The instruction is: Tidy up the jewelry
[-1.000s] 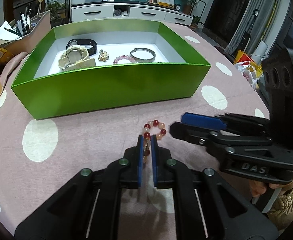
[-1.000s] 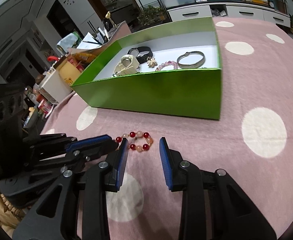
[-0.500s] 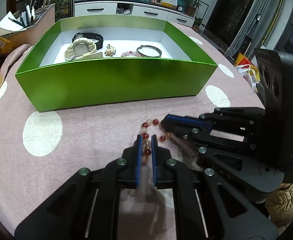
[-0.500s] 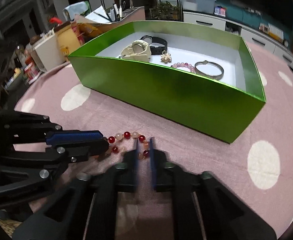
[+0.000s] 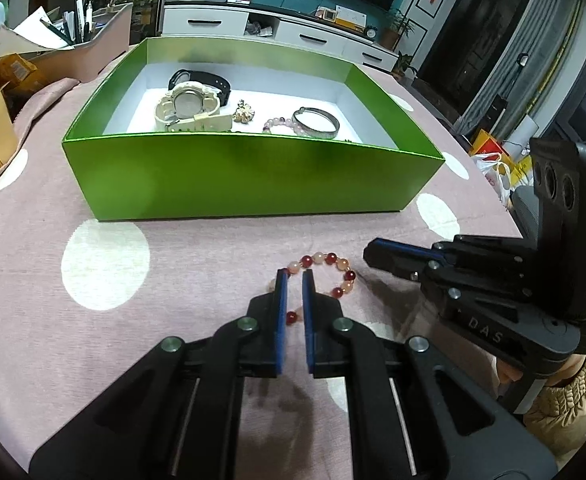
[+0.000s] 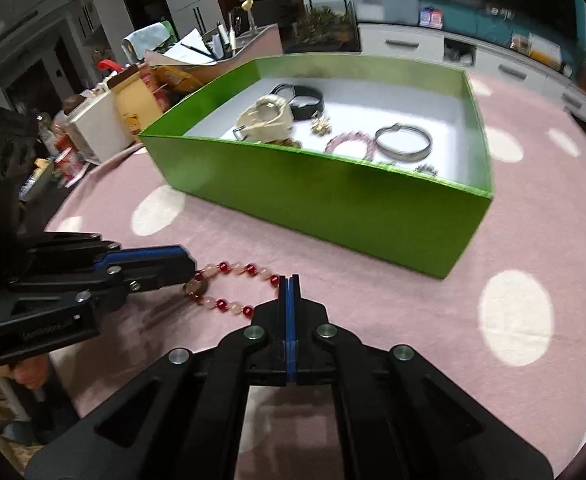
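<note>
A red and pink bead bracelet lies on the pink dotted tablecloth in front of the green box. My left gripper has its jaws narrowly apart around the bracelet's left side. My right gripper is shut on the bracelet at its right end; in the left wrist view it comes in from the right. The box holds a cream watch, a black watch, a gold brooch, a pink bead bracelet and a silver bangle.
The tablecloth is pink with white dots. Beyond the box's left side stand a pen holder and cartons. The table's right edge drops off near bags on the floor.
My right gripper shut on the bracelet's right end and pulled it, stretching the loop. My left gripper's jaws opened slightly around the left side. Both views rose a little.
</note>
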